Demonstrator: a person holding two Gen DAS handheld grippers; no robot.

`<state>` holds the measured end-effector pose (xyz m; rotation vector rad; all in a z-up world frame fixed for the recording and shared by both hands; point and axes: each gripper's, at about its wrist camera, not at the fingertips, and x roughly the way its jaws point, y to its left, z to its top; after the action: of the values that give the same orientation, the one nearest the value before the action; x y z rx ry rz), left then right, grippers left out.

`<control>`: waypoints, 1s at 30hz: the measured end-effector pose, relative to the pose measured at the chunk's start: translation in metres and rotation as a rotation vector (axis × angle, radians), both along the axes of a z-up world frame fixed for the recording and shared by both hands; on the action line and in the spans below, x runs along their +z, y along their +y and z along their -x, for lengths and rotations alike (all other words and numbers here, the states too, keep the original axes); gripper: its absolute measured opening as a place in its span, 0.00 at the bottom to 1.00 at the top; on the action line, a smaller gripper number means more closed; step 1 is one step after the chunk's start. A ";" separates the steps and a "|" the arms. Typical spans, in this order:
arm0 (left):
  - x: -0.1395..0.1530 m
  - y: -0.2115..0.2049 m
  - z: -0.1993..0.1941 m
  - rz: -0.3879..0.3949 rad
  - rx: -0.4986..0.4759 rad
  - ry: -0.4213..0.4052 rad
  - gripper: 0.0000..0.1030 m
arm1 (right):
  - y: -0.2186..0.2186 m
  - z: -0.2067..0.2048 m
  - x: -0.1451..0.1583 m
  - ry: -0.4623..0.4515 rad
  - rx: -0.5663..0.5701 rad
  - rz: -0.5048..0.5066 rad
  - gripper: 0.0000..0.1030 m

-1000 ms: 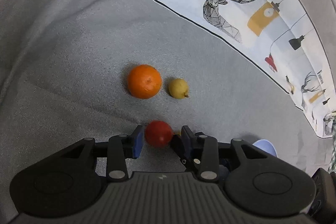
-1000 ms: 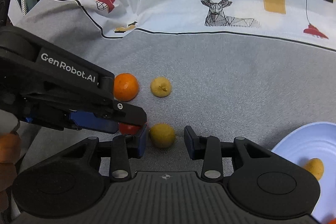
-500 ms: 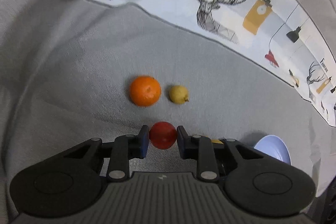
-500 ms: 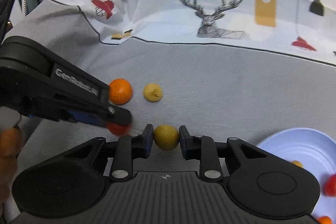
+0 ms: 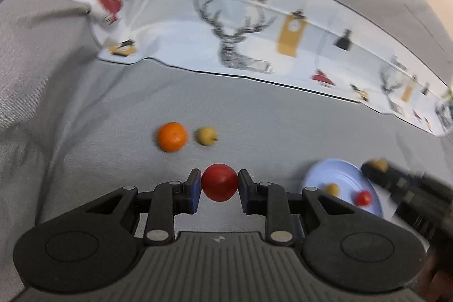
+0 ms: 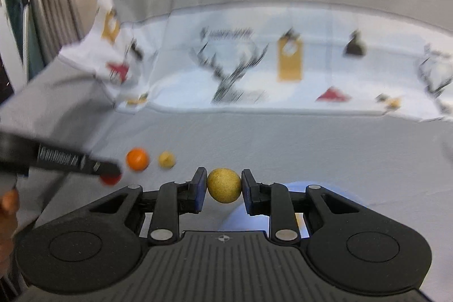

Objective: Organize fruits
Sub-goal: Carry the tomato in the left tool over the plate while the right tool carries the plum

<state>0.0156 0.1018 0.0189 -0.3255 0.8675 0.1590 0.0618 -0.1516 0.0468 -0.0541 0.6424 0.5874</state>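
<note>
My left gripper is shut on a small red round fruit, held above the grey cloth. My right gripper is shut on a yellow round fruit, also lifted. An orange and a small yellow fruit with a stem lie side by side on the cloth beyond the left gripper; the same orange and yellow fruit show left of the right gripper. A pale blue plate at the right holds a small yellow fruit and a small red one.
A grey cloth covers the surface. A white printed cloth with a deer drawing lies along the back. The right gripper's black body reaches over the plate's right side. A hand shows at the left edge.
Both grippers closed on their fruits, the red one left and the yellow one right, then lifted them off the cloth. The view pulled back and the plate came into sight.
</note>
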 end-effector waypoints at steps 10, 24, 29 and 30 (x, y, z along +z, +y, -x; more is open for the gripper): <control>-0.006 -0.106 0.009 -0.186 -0.293 -0.073 0.30 | -0.077 -0.006 -0.001 0.000 -0.119 0.033 0.27; -0.037 -0.161 -0.012 -0.196 -0.457 -0.084 0.30 | -0.092 -0.029 -0.020 0.051 -0.195 0.126 0.27; -0.044 -0.167 -0.014 -0.214 -0.479 -0.076 0.30 | -0.098 -0.031 -0.017 0.057 -0.213 0.093 0.27; -0.043 -0.166 -0.016 -0.202 -0.472 -0.080 0.30 | -0.099 -0.032 -0.017 0.059 -0.213 0.089 0.27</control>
<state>0.0312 -0.0642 -0.0239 0.0662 0.8199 -0.2025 0.0936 -0.2509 0.0295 -0.0508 0.7214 0.3557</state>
